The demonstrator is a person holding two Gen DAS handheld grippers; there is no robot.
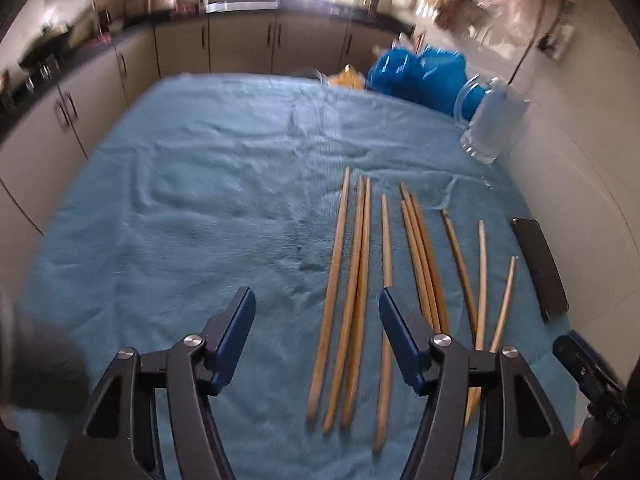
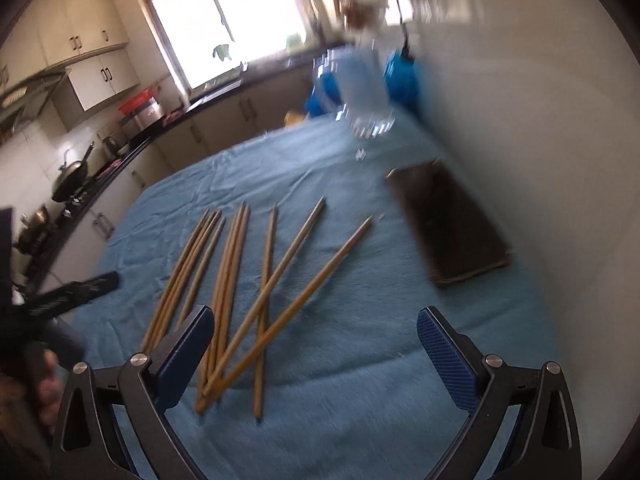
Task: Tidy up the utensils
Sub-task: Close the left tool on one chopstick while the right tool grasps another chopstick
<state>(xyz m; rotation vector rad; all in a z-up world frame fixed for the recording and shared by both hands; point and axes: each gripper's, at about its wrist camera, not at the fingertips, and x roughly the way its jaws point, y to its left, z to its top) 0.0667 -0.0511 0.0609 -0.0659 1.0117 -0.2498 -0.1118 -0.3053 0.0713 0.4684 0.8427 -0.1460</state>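
Ten or so wooden chopsticks (image 1: 362,288) spread loosely on the blue cloth (image 1: 180,200), near-parallel toward the left of the spread, crossed at its right. Nothing gathered yet, nothing in the clear glass mug (image 1: 494,120) beyond the chopsticks' far tips, just by the wall.

Left gripper (image 1: 318,334): jaws partly open, empty, hanging over the near ends of the left-hand sticks, three or four visible between the blue pads, none touched. Right gripper (image 2: 316,354): jaws wide, empty, over the crossed near ends at the right of the spread; no contact seen.

Likely step: approach for a first pick. Best done by settling on one stick or one tight pair, not a fistful. Lower until the pads straddle it close to the near end, square across its length, then close gently so it does not roll. Crossed sticks worth taking from the top first. Dark flat phone-like slab (image 2: 448,220) right of the chopsticks best left alone. Blur in both views; fine contact hard to judge.
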